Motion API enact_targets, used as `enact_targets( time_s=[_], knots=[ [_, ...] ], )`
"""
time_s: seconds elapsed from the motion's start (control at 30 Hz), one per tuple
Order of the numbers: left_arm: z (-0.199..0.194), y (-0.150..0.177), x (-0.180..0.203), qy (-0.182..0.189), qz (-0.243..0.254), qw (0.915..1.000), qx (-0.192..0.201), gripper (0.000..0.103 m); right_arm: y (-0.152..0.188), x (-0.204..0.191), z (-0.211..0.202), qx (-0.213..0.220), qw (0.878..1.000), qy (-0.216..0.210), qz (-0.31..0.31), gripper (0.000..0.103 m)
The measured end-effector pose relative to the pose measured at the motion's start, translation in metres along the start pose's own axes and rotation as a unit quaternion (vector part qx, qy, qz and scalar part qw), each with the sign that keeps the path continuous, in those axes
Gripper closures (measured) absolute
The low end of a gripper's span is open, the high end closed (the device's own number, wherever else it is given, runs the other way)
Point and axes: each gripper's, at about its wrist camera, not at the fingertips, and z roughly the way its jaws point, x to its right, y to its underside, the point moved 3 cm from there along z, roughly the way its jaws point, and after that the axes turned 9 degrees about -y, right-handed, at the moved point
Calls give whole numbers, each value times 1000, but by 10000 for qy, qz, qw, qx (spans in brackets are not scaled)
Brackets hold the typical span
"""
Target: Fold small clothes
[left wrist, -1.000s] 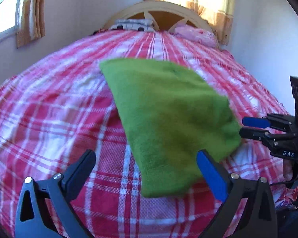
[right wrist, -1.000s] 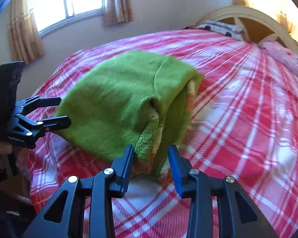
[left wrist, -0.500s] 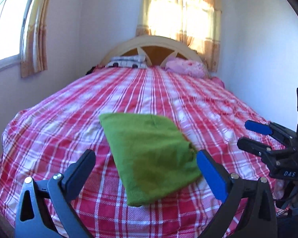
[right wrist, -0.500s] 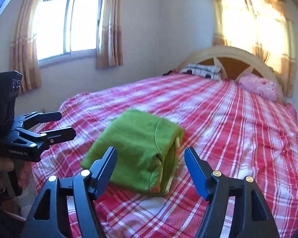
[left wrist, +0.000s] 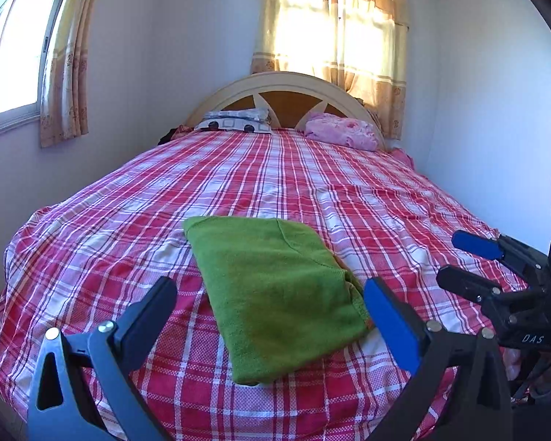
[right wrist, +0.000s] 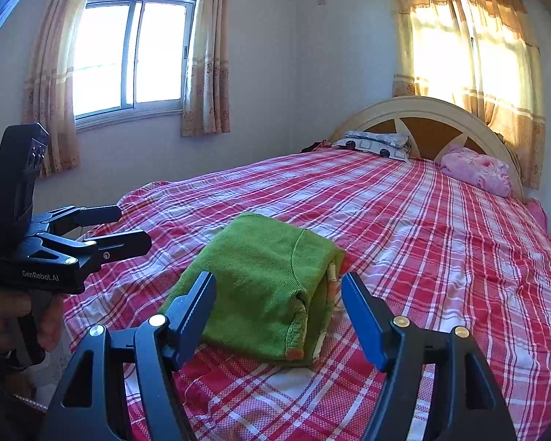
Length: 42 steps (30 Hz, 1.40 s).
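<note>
A folded green garment (left wrist: 275,286) lies flat on the red plaid bed cover (left wrist: 275,176) near the foot of the bed. It also shows in the right wrist view (right wrist: 264,286), with an orange and white edge at its open side. My left gripper (left wrist: 272,308) is open and empty, held back from and above the garment. My right gripper (right wrist: 279,305) is open and empty too, also held back from it. Each gripper shows in the other's view: the right one (left wrist: 470,261) at the right, the left one (right wrist: 128,228) at the left.
Two pillows, a patterned one (left wrist: 235,123) and a pink one (left wrist: 341,134), lie at the headboard (left wrist: 286,84). Walls close in the bed on the left and right. Curtained windows (right wrist: 136,51) stand on the left wall and behind the headboard.
Both grippers have drawn back and up from the garment. The right gripper opened and let go of the garment's edge. The garment now lies still on the bed.
</note>
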Motion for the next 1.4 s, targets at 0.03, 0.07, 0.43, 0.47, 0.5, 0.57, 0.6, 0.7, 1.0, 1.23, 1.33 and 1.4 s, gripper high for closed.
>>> enact_targets(
  time_s=[0.03, 0.07, 0.43, 0.47, 0.5, 0.57, 0.6, 0.7, 1.0, 1.23, 1.33, 1.4],
  knots=[
    [0, 0, 0, 1, 0, 10000, -1, 0, 0, 0, 0, -12, 10000, -6, 3, 32],
    [0, 0, 0, 6, 4, 10000, 4, 0, 0, 0, 0, -18, 10000, -10, 4, 32],
    [0, 0, 0, -3, 15, 10000, 4, 0, 2, -1, 1, -22, 10000, -4, 18, 32],
    [0, 0, 1, -6, 13, 10000, 1, 0, 2, -1, 1, -25, 10000, -4, 18, 32],
    [0, 0, 1, -5, 8, 10000, 0, 0, 2, -1, 1, -27, 10000, -2, 12, 32],
    [0, 0, 0, -6, 13, 10000, -2, 0, 3, -1, 0, -24, 10000, -5, 11, 32],
    [0, 0, 1, -8, 11, 10000, -6, 0, 3, -1, 0, -28, 10000, -6, 13, 32],
    [0, 0, 1, -12, 14, 10000, -16, 0, 3, -1, 0, -31, 10000, -3, 9, 32],
    [2, 2, 0, -20, 9, 10000, -40, 0, 3, -1, 0, -28, 10000, -5, 7, 31],
    [2, 3, 0, -38, 42, 10000, -38, 0, 4, 0, -4, 13, 10000, 15, 8, 31],
    [3, 3, -1, -58, 68, 9999, -51, 0, 3, 1, -7, 67, 10000, 33, 16, 31],
    [5, 3, 0, -76, 105, 9999, -91, 0, 2, 1, -9, 110, 9999, 45, 25, 31]
  ],
)
